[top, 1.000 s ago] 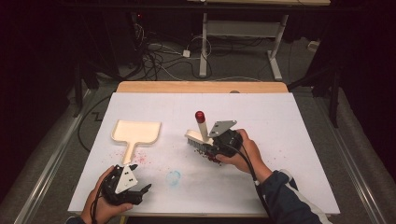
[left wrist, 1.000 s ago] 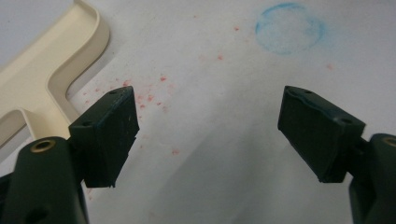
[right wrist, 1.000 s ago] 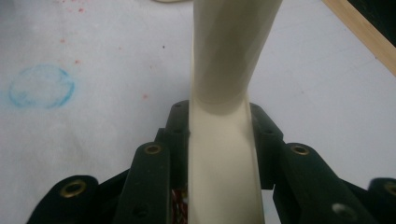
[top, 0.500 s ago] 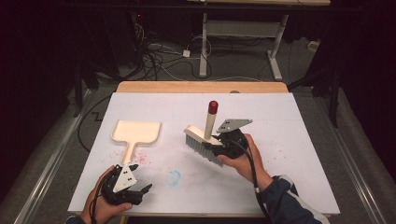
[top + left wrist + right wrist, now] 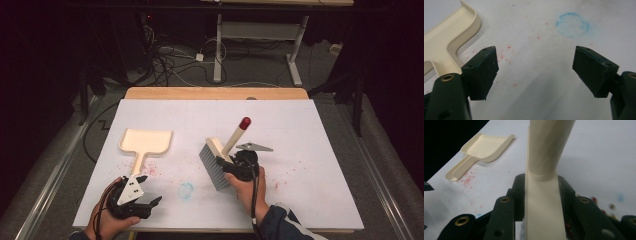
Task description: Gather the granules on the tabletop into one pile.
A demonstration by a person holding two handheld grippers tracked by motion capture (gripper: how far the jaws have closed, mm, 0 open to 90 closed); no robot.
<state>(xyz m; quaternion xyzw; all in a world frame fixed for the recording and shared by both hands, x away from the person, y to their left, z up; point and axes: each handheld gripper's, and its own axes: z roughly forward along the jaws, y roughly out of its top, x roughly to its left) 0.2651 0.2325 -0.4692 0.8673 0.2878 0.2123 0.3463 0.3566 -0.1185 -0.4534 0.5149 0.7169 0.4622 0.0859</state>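
My right gripper (image 5: 235, 167) is shut on a cream hand brush (image 5: 216, 161) with grey bristles and a red-tipped handle, held over the middle of the white table sheet (image 5: 305, 125). In the right gripper view the brush's cream neck (image 5: 543, 202) is clamped between both jaws. A cream dustpan (image 5: 144, 143) lies flat at the left, also seen as the dustpan (image 5: 480, 152) in the right gripper view. My left gripper (image 5: 149, 192) is open near the front left edge, just below the dustpan's handle (image 5: 441, 47), with nothing between its jaws.
Red crumbs (image 5: 155, 170) are scattered near the dustpan handle, and more lie right of the brush (image 5: 290, 172). A faint blue ring (image 5: 186, 190) marks the sheet between the hands. A wooden table edge (image 5: 215, 93) borders the back; cables and desk legs lie on the floor beyond.
My right gripper has carried the brush down and toward the front, tilting its red tip further right. My left gripper has stayed put.
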